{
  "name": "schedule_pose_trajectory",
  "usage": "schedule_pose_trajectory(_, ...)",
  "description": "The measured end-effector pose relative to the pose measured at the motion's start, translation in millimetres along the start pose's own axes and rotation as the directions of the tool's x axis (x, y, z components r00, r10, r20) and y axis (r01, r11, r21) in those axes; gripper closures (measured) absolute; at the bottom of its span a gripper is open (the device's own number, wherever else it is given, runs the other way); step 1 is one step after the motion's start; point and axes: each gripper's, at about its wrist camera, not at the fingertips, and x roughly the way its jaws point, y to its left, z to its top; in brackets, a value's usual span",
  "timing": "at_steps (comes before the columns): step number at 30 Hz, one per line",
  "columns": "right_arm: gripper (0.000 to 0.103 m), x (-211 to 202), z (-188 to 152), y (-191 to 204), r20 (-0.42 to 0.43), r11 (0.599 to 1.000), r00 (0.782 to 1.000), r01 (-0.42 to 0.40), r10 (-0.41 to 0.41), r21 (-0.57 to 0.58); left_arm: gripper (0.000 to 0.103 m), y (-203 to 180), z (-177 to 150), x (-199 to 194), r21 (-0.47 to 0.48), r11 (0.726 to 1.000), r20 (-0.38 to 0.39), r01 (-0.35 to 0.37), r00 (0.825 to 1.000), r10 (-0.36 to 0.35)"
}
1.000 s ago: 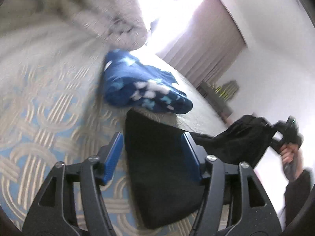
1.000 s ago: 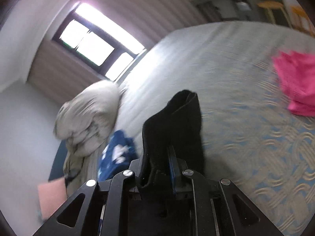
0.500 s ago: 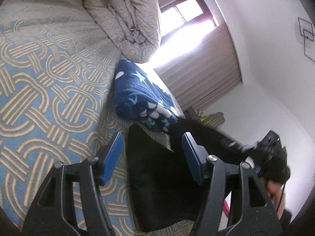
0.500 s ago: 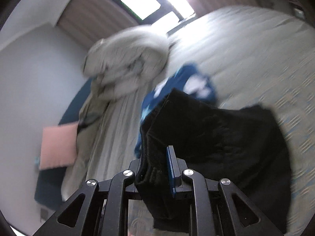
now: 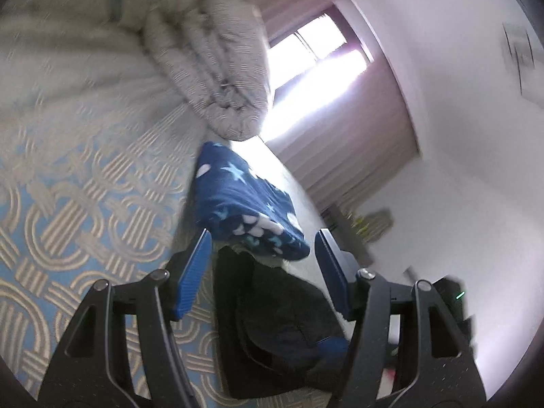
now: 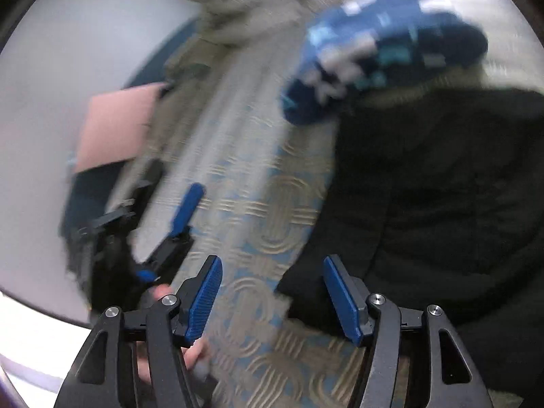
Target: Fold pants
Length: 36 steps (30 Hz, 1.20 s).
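The black pants (image 6: 438, 204) lie folded on the bed (image 5: 68, 204), on its blue-and-beige patterned cover, just beside a navy star-print blanket (image 5: 244, 204). The right gripper (image 6: 272, 292) hangs over the pants' near edge; its jaws have just been opening and now stand apart, with only the cloth's edge below the gap and nothing pinched. The left gripper (image 5: 261, 272) points along the pants with its jaws apart, pressing on nothing. A rolled grey duvet (image 5: 210, 74) sits beyond.
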Motion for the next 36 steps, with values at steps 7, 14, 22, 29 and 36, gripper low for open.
schedule_pose_trajectory(7,0.045,-127.7,-4.5,-63.7,0.353,0.978,0.916,0.141,-0.189,0.157,0.054,-87.0,-29.1,59.1,0.253,0.967,-0.175,-0.014,0.983,0.06)
schedule_pose_trajectory(14,0.091,-128.9,-12.6,-129.1,0.333,0.933,0.881,0.262,-0.335,0.245,0.081,-105.6,-85.9,127.7,0.438,0.886,-0.26,-0.151,0.922,0.286)
schedule_pose_trajectory(22,0.092,-87.1,-33.6,-169.0,0.308,0.926,0.874,0.341,-0.377,0.163,0.081,-77.6,-114.8,143.4,0.485,0.838,-0.303,-0.248,0.852,0.428)
schedule_pose_trajectory(29,0.092,-97.6,-36.7,-179.3,0.34,0.95,0.892,0.241,-0.297,0.198,0.081,-81.4,-118.5,140.6,0.513,0.818,-0.284,-0.259,0.849,0.447)
schedule_pose_trajectory(36,0.092,-100.7,-40.2,-185.9,0.363,0.961,0.899,0.175,-0.245,0.216,0.081,-87.3,-125.7,151.7,0.564,0.776,-0.251,-0.283,0.836,0.488)
